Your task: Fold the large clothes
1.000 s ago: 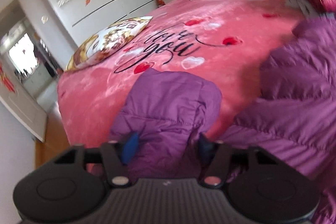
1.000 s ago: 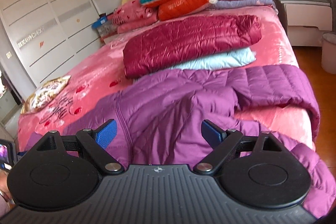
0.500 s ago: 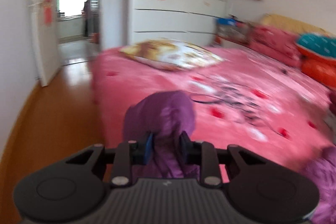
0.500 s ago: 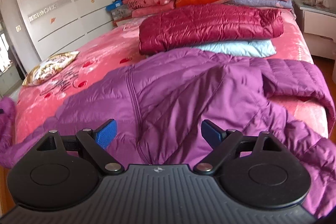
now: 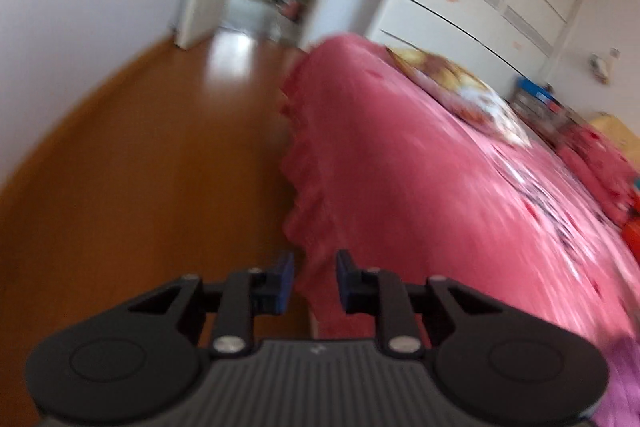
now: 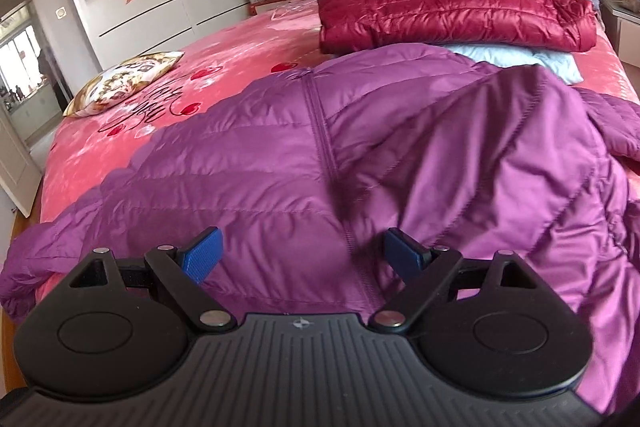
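A: Right gripper is hovering with its jaws spread wide over the purple jacket, which is lying across the pink bed, zipper running straight away from the tool.

B: And the left gripper?

A: It's blurry, but the jaws are looking drawn in with no cloth visible between them, pointing off the bed's corner toward the wooden floor. The right is sitting nearer the jacket.
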